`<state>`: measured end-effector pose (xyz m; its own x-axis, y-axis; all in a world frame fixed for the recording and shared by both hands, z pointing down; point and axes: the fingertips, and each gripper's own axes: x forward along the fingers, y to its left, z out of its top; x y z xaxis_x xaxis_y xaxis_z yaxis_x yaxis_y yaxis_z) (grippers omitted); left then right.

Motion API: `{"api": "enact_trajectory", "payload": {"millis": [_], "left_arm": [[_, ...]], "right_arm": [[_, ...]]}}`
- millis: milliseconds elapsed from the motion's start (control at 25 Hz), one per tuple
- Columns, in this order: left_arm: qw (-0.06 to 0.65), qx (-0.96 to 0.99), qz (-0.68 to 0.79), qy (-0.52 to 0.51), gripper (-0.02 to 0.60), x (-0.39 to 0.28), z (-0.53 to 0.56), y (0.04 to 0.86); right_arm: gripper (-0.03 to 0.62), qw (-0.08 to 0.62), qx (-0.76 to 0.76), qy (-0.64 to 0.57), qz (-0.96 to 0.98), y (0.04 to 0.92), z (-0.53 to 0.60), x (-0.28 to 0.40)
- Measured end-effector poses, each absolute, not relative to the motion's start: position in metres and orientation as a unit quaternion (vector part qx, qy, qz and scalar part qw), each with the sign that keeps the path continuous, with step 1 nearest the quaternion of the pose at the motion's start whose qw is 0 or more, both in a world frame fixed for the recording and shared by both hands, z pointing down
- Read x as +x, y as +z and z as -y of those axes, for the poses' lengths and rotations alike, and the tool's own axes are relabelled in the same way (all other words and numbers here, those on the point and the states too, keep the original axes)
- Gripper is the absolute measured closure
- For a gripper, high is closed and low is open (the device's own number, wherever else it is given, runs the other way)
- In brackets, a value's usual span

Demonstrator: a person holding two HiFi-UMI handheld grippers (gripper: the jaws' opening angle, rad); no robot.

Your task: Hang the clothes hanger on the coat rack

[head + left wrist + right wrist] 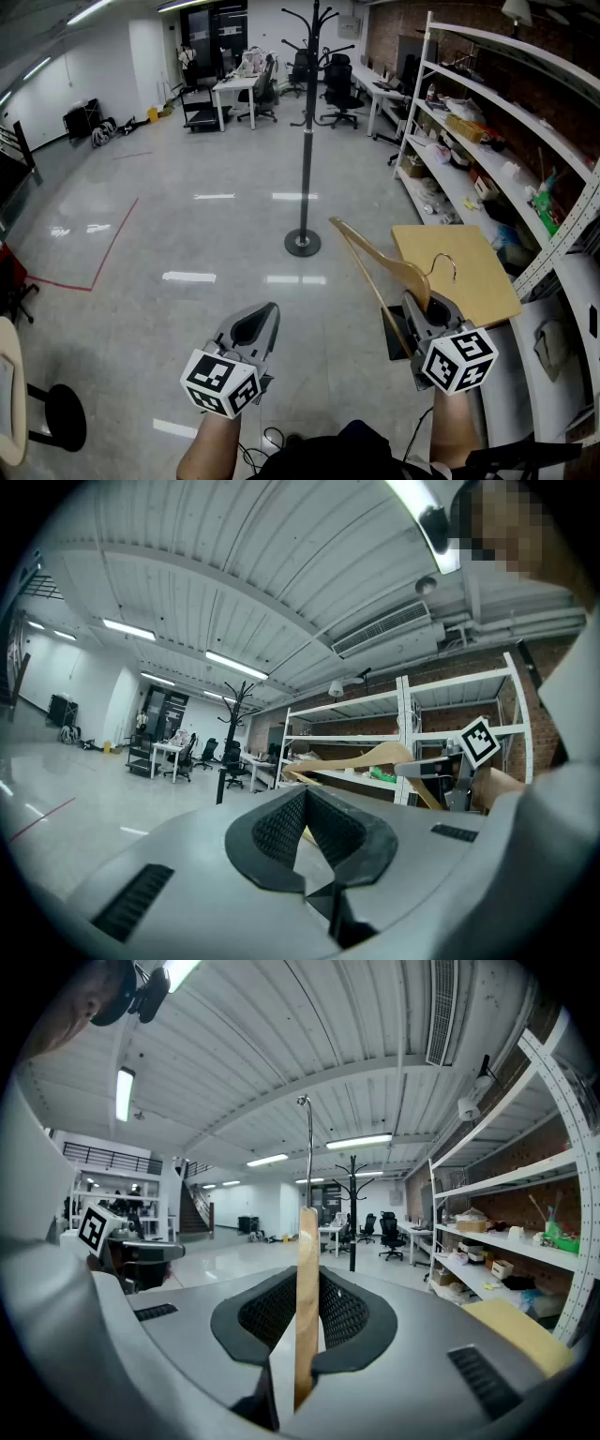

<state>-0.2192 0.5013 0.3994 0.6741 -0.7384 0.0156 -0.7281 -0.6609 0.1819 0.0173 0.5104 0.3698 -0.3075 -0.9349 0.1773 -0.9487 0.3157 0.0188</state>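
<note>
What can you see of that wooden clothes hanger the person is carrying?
The clothes hanger is pale, smooth wood with curved shoulders, a thin straight bottom bar and a silvery metal hook. It is clamped in the right hand-held gripper, whose dark jaws close on the wood. It is held in the air, tilted, with one shoulder pointing forward and left and the hook to the right. Nothing hangs on it, and it is well short of the black coat rack.
</note>
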Motion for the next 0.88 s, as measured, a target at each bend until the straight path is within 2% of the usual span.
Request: {"api": "enact_trajectory", "payload": {"millis": [440, 880], "left_arm": [[0.085, 0.908, 0.409, -0.022, 0.581, -0.213, -0.424, 0.411], [0.057, 0.912, 0.406, -0.017, 0.581, -0.148, -0.279, 0.379]], "right_arm": [[0.537, 0.070, 0.573, 0.045, 0.816, 0.379, -0.434, 0.022], [0.537, 0.055, 0.551, 0.037, 0.832, 0.365, -0.282, 0.069]]}}
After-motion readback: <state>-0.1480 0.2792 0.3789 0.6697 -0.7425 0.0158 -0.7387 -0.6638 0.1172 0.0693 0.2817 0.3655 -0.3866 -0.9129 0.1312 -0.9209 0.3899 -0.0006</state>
